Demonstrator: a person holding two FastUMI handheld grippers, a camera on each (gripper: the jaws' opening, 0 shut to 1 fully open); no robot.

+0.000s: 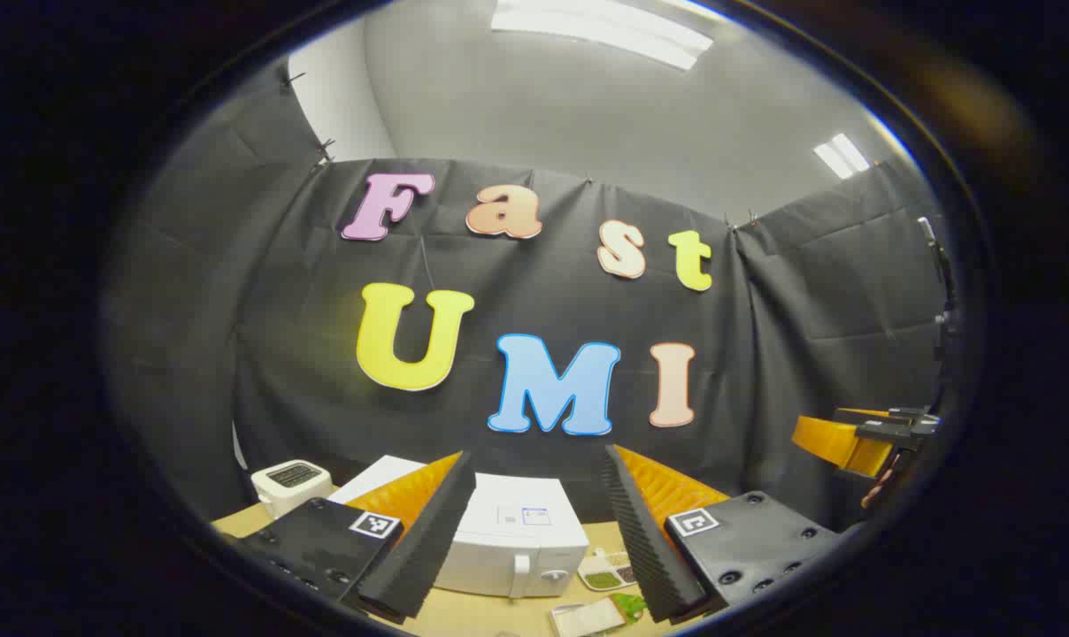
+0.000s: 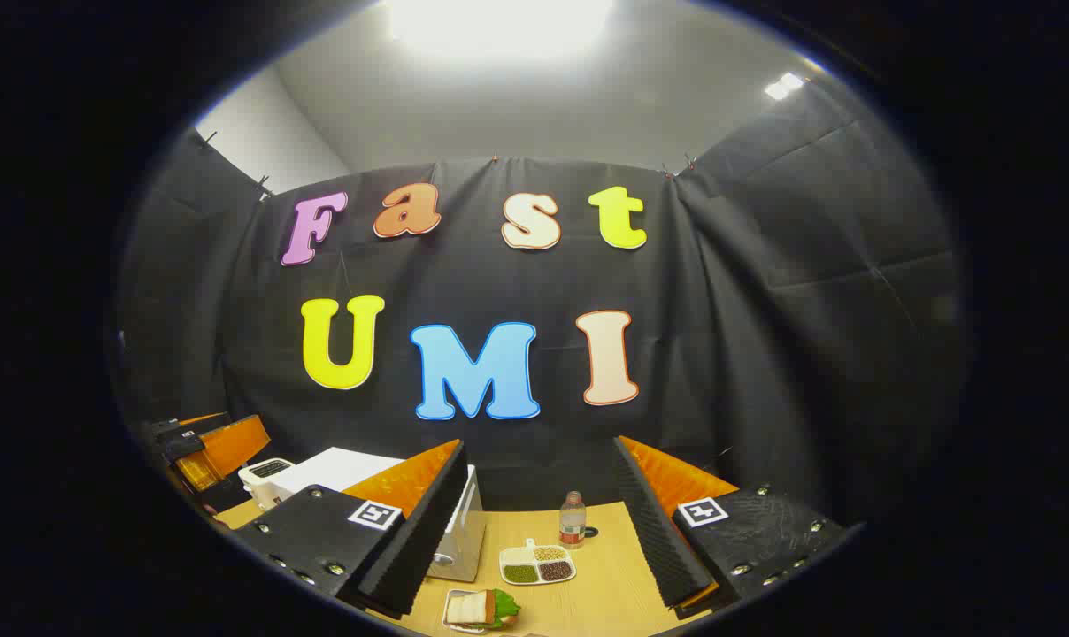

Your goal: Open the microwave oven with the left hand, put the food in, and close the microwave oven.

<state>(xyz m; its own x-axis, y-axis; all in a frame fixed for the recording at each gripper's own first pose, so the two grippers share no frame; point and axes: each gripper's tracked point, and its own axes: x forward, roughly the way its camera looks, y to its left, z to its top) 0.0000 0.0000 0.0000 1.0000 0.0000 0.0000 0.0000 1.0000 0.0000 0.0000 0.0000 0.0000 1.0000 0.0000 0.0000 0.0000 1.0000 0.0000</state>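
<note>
1. My left gripper [image 1: 539, 531] and right gripper [image 2: 539, 522] both hang spread apart, grasping nothing.
2. The microwave oven [image 1: 517, 544] sits shut at bottom centre; I'd take its stiff vertical handle [image 1: 520, 573].
3. The sandwich [image 2: 481, 609] on its tray, bottom centre, looks soft and light: grip gently.
4. The right gripper view adds a bottle [image 2: 572, 518] and a divided dish [image 2: 537, 564].
</note>
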